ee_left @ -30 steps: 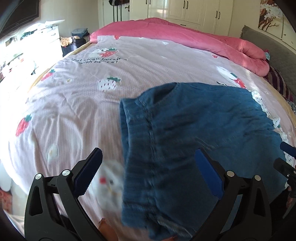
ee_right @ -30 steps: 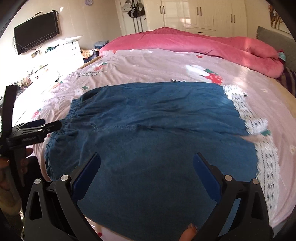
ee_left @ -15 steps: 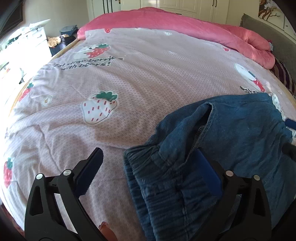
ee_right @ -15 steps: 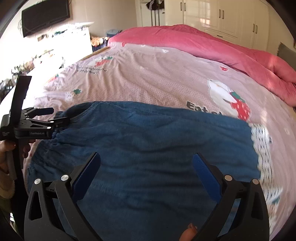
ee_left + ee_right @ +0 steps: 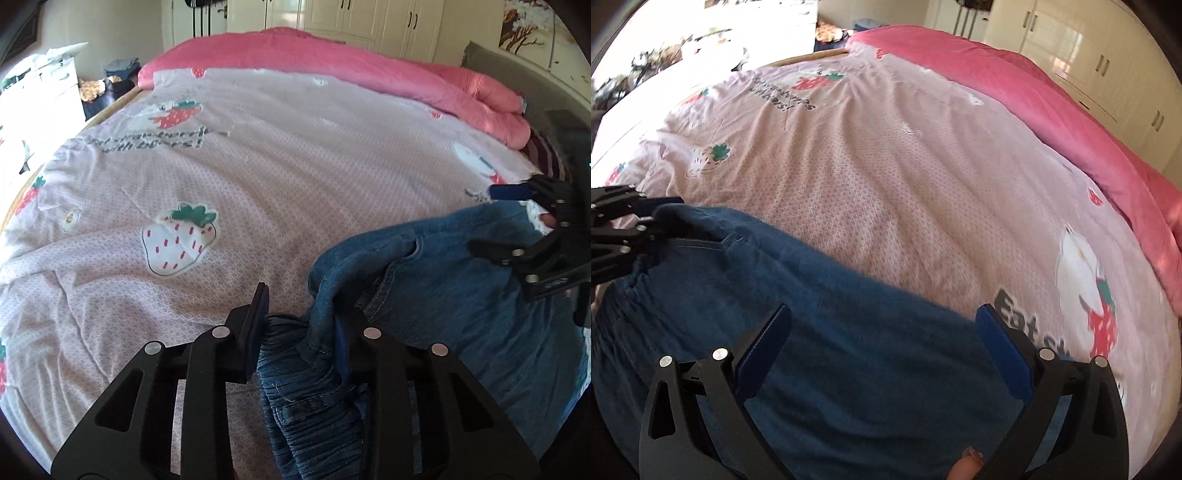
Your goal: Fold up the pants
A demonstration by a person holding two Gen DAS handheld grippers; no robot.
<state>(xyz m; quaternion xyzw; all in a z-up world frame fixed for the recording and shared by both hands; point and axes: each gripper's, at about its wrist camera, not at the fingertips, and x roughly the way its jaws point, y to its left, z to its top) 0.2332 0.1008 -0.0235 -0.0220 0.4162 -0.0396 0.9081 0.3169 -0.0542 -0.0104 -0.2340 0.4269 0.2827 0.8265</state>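
Couldn't read the quilt lettering [image 5: 147, 142], too blurry, and the pants [image 5: 831, 369] ran off my right cam's bottom edge.

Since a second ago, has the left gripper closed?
Yes. The left gripper was wide open; now its fingers pinch the pants waistband, beside the strawberry print on the bedspread.

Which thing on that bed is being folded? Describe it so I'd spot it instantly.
Start at the bed's pale pink strawberry-print sheet, with a bright pink quilt along its far side. On the sheet's near edge lie the pants, the only dark blue denim there; the left gripper pinches their gathered waistband.
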